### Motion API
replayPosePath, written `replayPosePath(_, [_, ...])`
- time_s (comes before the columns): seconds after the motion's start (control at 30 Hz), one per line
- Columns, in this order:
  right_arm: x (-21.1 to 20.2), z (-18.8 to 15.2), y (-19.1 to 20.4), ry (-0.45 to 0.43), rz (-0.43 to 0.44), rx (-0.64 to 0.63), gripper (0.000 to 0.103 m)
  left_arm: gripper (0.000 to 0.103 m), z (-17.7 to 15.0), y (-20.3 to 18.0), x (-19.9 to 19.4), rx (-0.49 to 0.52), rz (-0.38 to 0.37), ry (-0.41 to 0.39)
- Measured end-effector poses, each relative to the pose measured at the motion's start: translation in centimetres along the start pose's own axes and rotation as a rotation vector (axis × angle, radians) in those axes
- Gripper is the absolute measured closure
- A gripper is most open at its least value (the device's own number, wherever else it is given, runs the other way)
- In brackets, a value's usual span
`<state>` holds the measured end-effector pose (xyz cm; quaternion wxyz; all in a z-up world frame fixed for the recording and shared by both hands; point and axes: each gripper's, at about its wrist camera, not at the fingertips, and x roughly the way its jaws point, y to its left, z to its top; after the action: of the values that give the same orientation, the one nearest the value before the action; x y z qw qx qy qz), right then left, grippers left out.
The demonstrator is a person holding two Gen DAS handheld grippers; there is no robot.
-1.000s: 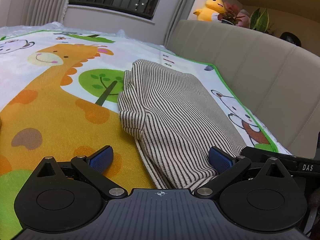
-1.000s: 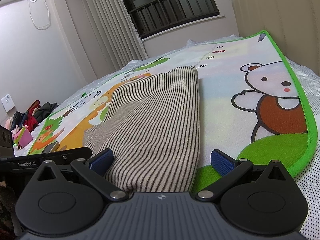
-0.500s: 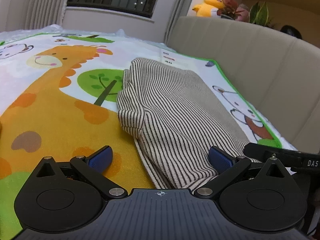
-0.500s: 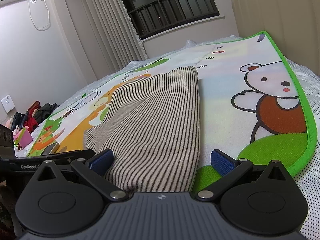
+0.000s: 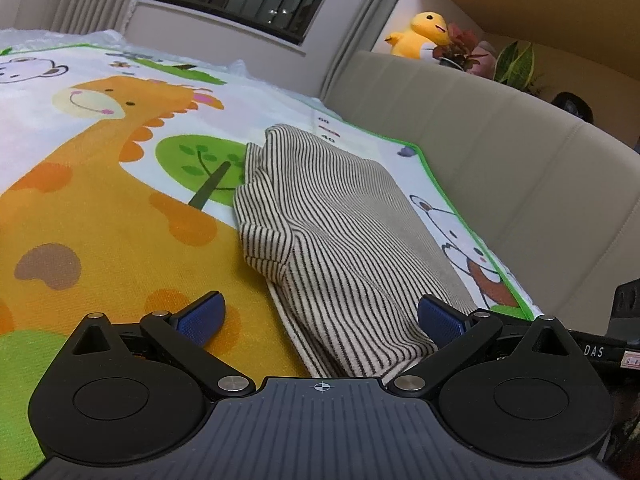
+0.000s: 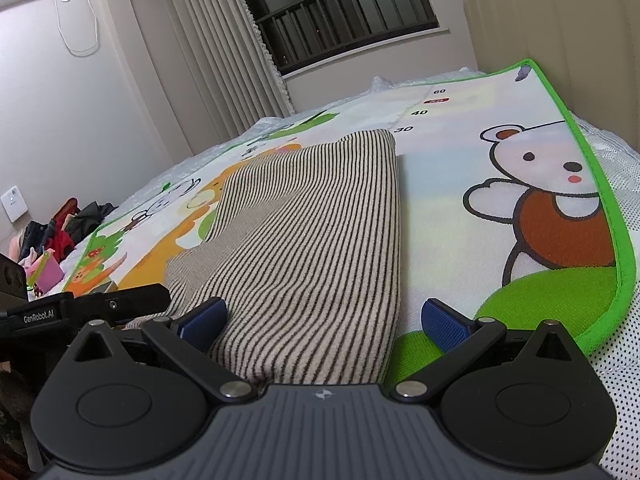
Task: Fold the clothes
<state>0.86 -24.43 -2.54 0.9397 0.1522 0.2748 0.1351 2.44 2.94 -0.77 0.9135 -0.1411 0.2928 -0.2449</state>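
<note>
A beige garment with thin dark stripes (image 5: 340, 236) lies folded lengthwise on a colourful animal play mat (image 5: 100, 208). It also shows in the right wrist view (image 6: 304, 232). My left gripper (image 5: 320, 316) is open, its blue pads either side of the garment's near left corner. My right gripper (image 6: 324, 318) is open, its pads straddling the near right corner. Neither gripper holds the cloth. The other gripper's body (image 6: 84, 308) shows at the left of the right wrist view.
A beige padded headboard (image 5: 500, 152) runs along the mat's right side, with a yellow plush duck (image 5: 420, 34) and plants on the ledge above. A pile of clothes (image 6: 52, 232) lies at the far left. A window with curtains is at the far end.
The left wrist view has tilted and shifted slightly. Both grippers remain open at the garment's near edge. The garment has not moved.
</note>
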Motion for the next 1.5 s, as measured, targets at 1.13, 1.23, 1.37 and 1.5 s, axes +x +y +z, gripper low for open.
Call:
replayPosePath(1.13, [-6.5, -0.3, 9.3, -0.011, 0.170, -0.740, 0.014, 0.000, -0.3, -1.0, 0.2, 0.057, 0.060, 0.010])
replayPosePath(1.23, [-5.1, -2.6, 10.4, -0.015, 0.145, -0.865, 0.012, 0.000, -0.2, -1.1, 0.2, 0.058, 0.062, 0.014])
replayPosePath(1.37, [-4.1, -2.7, 9.9, -0.025, 0.123, -0.793, 0.012, 0.000, -0.2, -1.4, 0.4, 0.073, 0.076, 0.024])
replayPosePath(1.5, [-4.2, -1.9, 9.3, -0.027, 0.112, -0.763, 0.010, 0.000, -0.4, -0.9, 0.0, 0.052, 0.056, 0.005])
